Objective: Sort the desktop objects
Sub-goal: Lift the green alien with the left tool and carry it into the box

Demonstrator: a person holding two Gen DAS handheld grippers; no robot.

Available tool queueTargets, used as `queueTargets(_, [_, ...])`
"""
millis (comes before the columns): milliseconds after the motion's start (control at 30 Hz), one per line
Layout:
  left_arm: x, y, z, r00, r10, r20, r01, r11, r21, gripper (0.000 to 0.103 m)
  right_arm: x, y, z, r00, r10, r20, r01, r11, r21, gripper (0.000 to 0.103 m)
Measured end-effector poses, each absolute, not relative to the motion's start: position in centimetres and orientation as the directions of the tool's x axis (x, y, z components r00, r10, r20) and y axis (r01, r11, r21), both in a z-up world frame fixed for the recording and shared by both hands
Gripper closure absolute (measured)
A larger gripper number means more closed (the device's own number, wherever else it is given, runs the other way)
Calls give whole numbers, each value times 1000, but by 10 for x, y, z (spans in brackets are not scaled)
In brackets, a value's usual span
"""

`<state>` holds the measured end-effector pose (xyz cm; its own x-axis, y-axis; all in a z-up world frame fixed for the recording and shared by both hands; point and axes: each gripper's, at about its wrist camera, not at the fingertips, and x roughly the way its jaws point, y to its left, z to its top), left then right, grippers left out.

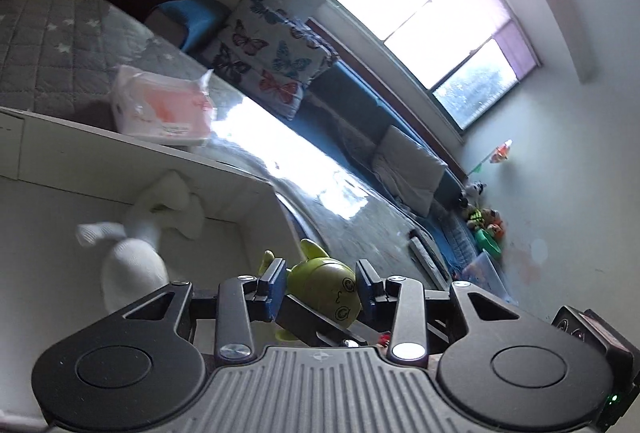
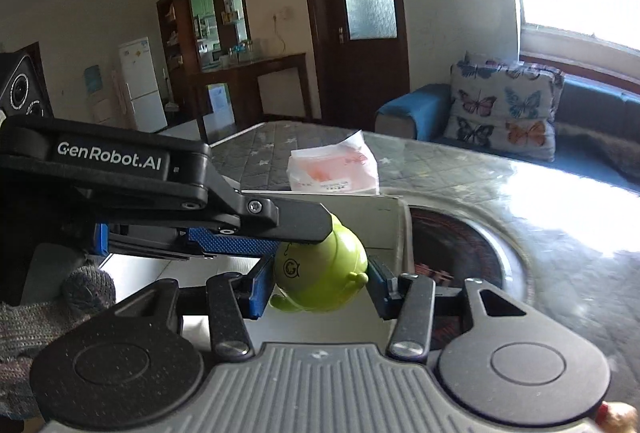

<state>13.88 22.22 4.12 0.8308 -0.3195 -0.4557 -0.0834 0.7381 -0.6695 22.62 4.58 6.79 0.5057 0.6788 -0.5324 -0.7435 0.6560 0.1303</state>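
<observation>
Handover stage of the sorting task. A green alien figurine (image 2: pixel 320 269) sits between the fingers of both grippers at once, above a white open box (image 1: pixel 224 169) whose far wall rises just ahead of the fingertips.

Right gripper (image 2: pixel 316 283): levelled, pointing forward across the surface (image 2: pixel 500 193); its blue pads (image 2: pixel 260 285) flank the figurine's body, the left pad touching it, the right pad touching or all but touching near a small side knob. It reads as pinching the toy, though how firm the hold is cannot be told.

Left gripper (image 1: pixel 320 283): rolled steeply, so that the room appears tilted in its view; in the right wrist view its body crosses from the left, one finger lying over the figurine's crown. In its own view the pads (image 1: pixel 276 281) stand either side of the toy's face, the left one close against it and the right one with a thin gap; whether it bears on the toy is uncertain.

Inside the box, ahead and left of the left gripper, lies a white sock-like bundle (image 1: pixel 132 253). Beyond the box wall rests a pink-and-white tissue pack (image 2: pixel 334 169).

Next move, as judged: one gripper must spread before the other carries the figurine off; releasing both together would drop it into the box.
</observation>
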Motion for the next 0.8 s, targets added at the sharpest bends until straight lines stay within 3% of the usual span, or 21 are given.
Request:
queueTargets(367, [164, 247, 5, 778, -291, -558, -177, 749, -638, 63, 250, 91, 25, 467, 597, -652, -740, 667, 81, 54])
queueTargets(800, [160, 243, 4, 769, -255, -587, -200, 776, -599, 63, 241, 108, 14, 503, 538, -677, -760, 648, -49, 53])
